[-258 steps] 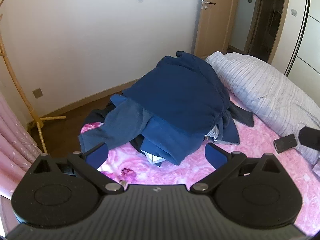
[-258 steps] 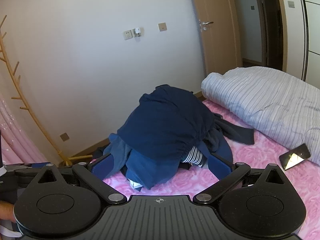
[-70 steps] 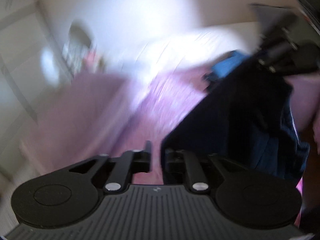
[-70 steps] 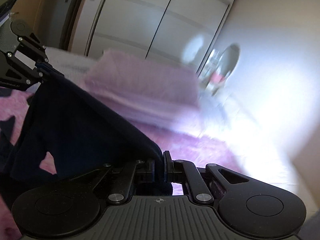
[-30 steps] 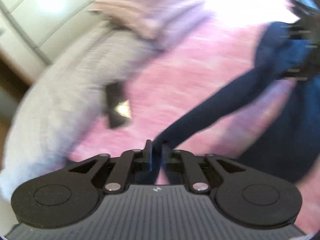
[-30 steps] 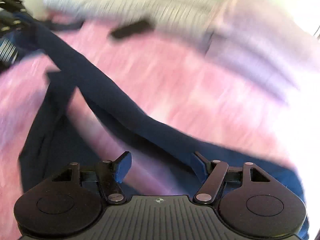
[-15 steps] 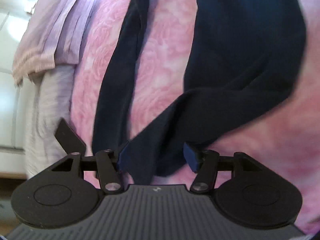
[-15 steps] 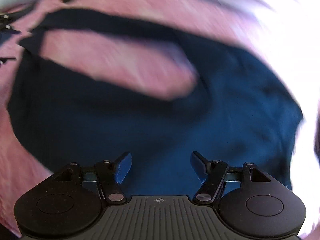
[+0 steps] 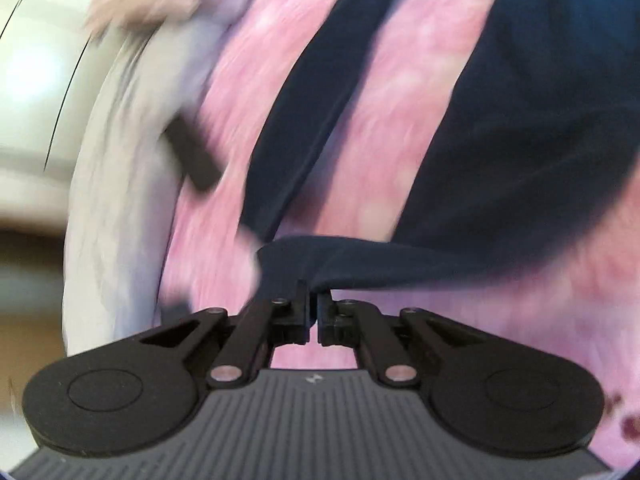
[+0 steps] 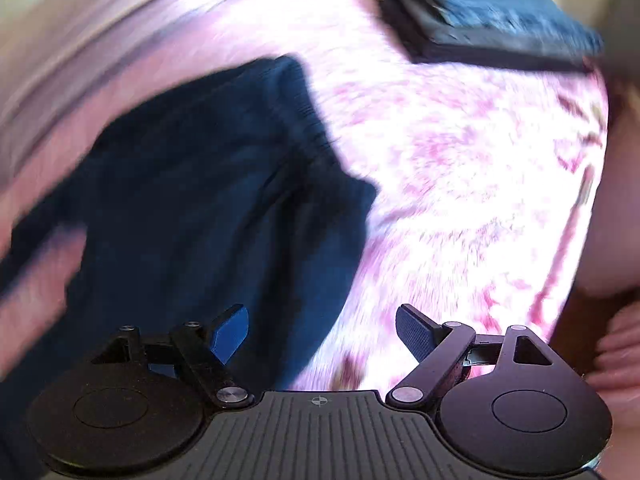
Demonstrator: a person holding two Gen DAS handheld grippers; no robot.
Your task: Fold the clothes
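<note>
left tongs (image 9: pixel 314 300) pinching navy garment (image 9: pixel 500 120) sleeve; right tongs (image 10: pixel 322 330) just spread wider, empty.

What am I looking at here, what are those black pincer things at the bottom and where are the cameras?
These are two hand-held tools, no robot. Each carries a camera that looks forward along its two fingers. In the left view, the left gripper is shut on a fold of the dark blue garment, which lies on a pink flowered bedspread. In the right view, the right gripper is open and holds nothing; its jaws have just been opening. It hangs over the same garment. A folded dark pile lies farther off.
</note>
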